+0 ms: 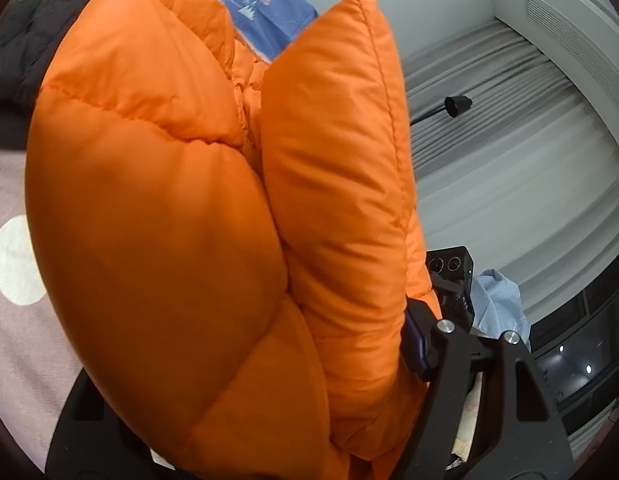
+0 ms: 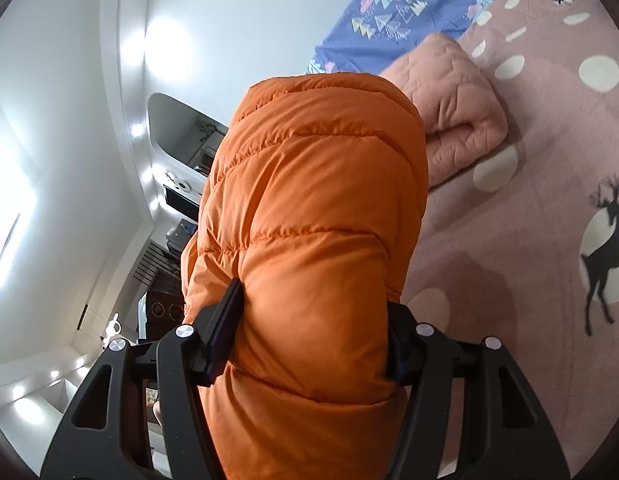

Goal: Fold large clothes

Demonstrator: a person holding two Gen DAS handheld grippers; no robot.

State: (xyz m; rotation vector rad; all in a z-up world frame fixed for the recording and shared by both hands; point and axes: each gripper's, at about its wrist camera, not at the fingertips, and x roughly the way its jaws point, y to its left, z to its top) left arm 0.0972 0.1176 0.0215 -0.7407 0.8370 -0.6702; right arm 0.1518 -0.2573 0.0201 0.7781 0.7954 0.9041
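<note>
An orange puffer jacket (image 1: 181, 216) fills the left wrist view, bunched into two thick padded folds. My left gripper (image 1: 269, 360) is shut on the orange puffer jacket; only its right finger (image 1: 419, 344) shows, the other is hidden under the fabric. In the right wrist view the same jacket (image 2: 309, 220) bulges up between the fingers. My right gripper (image 2: 313, 332) is shut on a thick padded fold of it, held above the bed, with both black fingers (image 2: 225, 328) pressing into the fabric.
A pink bedspread (image 2: 529, 220) with white dots and a deer print lies at the right. A folded peach quilt (image 2: 449, 108) and a blue patterned sheet (image 2: 421, 4) lie beyond the jacket. Grey curtains (image 1: 509, 152) and a light blue cloth (image 1: 497, 300) are right of the left gripper.
</note>
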